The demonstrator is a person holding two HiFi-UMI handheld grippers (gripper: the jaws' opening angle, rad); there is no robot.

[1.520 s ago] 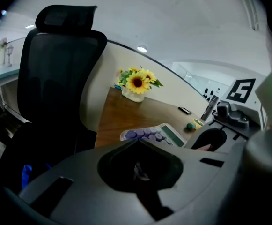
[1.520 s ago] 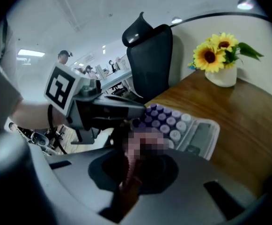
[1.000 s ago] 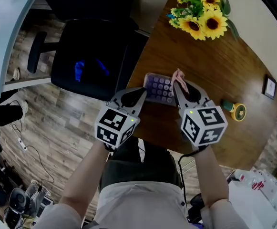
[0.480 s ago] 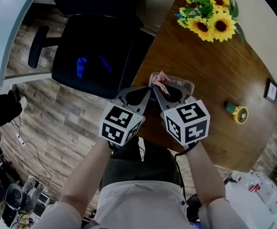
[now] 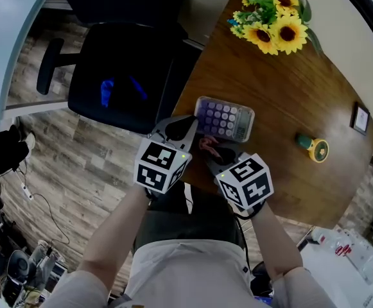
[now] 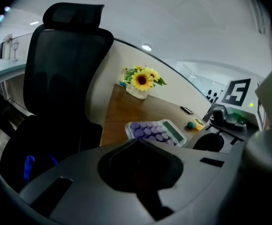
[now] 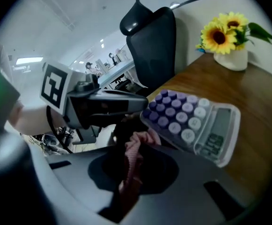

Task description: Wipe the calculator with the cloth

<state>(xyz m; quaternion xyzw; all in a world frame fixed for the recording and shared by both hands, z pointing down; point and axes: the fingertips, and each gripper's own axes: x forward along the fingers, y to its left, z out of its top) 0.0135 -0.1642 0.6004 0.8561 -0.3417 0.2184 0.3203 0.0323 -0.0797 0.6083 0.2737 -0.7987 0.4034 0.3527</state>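
Note:
A calculator (image 5: 225, 119) with purple and white keys lies on the brown table (image 5: 289, 88), close to its near left edge. A pink cloth (image 5: 208, 145) is pinched in my right gripper (image 5: 210, 147), which is shut on it just in front of the calculator's near side. The right gripper view shows the cloth (image 7: 136, 150) bunched between the jaws, with the calculator (image 7: 192, 121) beyond it to the right. My left gripper (image 5: 190, 131) is shut with nothing in it, its tips by the calculator's near left corner. In the left gripper view the calculator (image 6: 154, 131) lies just ahead.
A vase of sunflowers (image 5: 273, 24) stands at the table's far end. A small green and yellow object (image 5: 314, 147) and a small framed picture (image 5: 361, 117) sit to the right. A black office chair (image 5: 128, 76) stands against the table's left edge.
My right gripper has drawn the cloth back off the calculator's left end toward the table's near edge. The calculator now shows uncovered. The left gripper has barely moved.

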